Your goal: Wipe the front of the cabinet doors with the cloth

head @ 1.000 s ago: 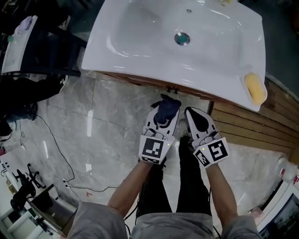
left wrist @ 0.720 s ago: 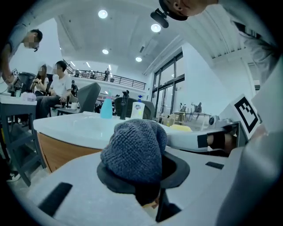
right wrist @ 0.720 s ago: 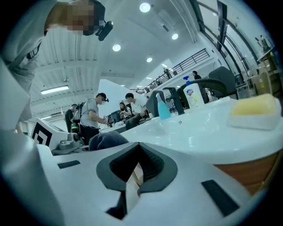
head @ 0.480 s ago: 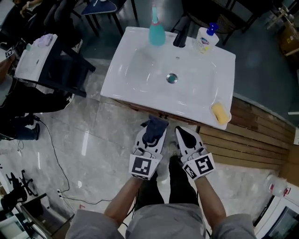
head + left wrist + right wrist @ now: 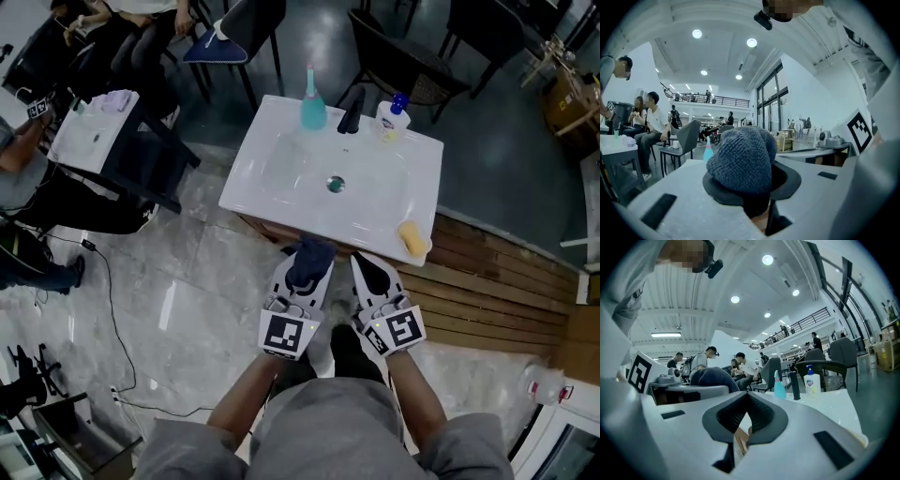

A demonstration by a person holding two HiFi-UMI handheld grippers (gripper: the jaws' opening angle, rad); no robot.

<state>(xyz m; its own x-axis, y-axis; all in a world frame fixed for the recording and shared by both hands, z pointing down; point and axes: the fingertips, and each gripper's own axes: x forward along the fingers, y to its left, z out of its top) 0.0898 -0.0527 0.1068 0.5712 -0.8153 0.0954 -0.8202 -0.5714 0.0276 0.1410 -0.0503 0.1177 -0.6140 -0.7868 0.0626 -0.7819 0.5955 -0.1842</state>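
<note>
Left gripper (image 5: 302, 274) clamped on bunched blue cloth (image 5: 740, 159), just short of basin (image 5: 258, 178) near edge. Right gripper (image 5: 744, 423) pressed closed on nothing, alongside. Cabinet doors under basin, not visible from above. Judged: approach only, no wiping yet. Next: lower, press cloth flat to door front.

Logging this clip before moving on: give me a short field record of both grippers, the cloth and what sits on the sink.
left gripper: shut on a dark blue knitted cloth
right gripper: jaws together, nothing between them
washbasin: white, just ahead of both grippers
back of basin: teal bottle, black faucet, white pump bottle
near right corner: yellow sponge
cabinet doors: fronts hidden under the basin
</note>
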